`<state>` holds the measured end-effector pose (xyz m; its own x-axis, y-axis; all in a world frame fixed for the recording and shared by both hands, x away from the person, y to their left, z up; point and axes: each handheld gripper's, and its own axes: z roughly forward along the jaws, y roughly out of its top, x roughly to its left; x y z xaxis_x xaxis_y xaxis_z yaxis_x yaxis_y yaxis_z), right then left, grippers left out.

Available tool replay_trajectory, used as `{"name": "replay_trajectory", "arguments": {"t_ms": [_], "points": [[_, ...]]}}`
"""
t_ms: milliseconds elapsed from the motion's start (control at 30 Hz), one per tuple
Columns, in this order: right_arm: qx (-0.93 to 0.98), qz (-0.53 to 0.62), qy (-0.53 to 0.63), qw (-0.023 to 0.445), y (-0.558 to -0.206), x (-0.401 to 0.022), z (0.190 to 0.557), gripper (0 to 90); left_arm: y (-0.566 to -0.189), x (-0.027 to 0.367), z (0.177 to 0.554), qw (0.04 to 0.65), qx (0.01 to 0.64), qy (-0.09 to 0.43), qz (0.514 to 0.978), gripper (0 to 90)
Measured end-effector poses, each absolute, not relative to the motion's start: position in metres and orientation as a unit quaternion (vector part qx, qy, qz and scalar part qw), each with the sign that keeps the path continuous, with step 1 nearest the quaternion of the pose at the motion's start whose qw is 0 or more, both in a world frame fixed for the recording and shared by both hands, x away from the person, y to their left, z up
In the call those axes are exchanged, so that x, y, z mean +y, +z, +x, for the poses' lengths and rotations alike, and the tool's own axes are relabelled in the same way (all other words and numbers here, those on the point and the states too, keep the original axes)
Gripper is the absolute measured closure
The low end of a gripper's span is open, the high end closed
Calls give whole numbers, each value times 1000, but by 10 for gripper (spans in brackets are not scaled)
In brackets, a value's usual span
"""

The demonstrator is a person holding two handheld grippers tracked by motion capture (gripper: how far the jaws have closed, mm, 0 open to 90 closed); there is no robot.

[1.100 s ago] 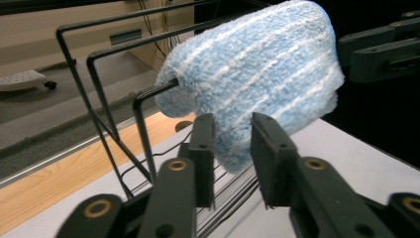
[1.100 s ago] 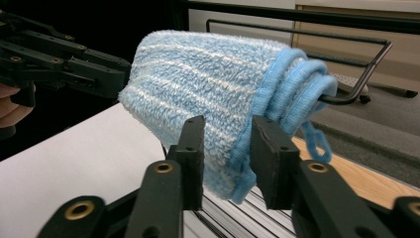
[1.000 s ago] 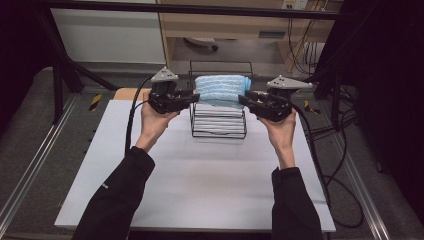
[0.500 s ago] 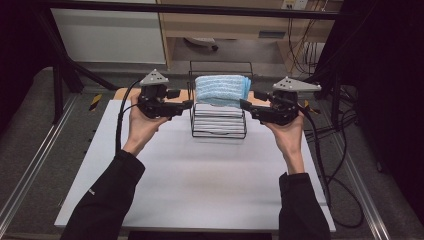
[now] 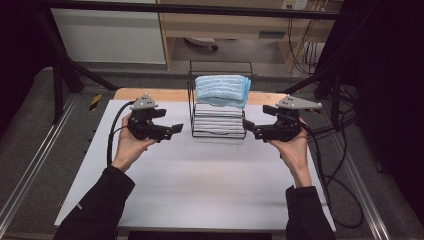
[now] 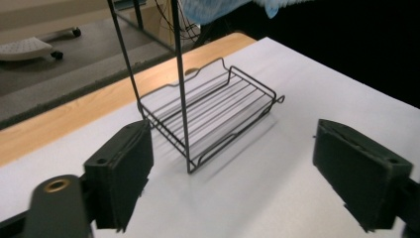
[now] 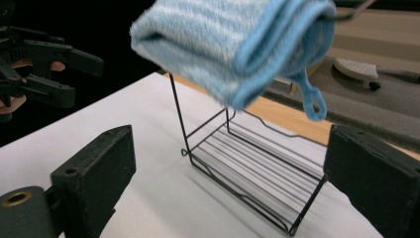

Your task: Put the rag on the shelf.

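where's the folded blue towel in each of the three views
High view: the folded blue towel lies on the top shelf of the black wire rack, upper centre.
Left gripper view: a strip of its underside at the top edge, above the rack's bottom shelf.
Right gripper view: large, across the top, its hanging loop dangling at right.
Shared landmark: the rack's bottom shelf on the white table.

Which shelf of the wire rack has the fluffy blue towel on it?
The top shelf. The folded blue towel lies up there on the black wire rack, while the bottom shelf, down by the white table, has nothing on it.
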<state>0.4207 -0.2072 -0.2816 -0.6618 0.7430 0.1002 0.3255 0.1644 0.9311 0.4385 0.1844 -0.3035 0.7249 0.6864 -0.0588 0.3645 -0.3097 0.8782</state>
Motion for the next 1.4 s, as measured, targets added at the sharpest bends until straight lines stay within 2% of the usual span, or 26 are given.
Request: {"name": "replay_trajectory", "arguments": {"t_ms": [233, 767, 1000, 1400], "points": [[737, 366, 540, 178, -309, -217, 412, 21, -332, 196, 424, 480, 332, 164, 795, 107], [758, 380, 510, 142, -386, -241, 386, 6, -403, 240, 389, 454, 358, 146, 803, 111], [760, 397, 497, 133, -416, -258, 377, 4, -421, 259, 381, 441, 366, 145, 807, 111], [765, 394, 491, 133, -442, -280, 364, 4, -440, 273, 373, 433, 378, 144, 805, 116]]}}
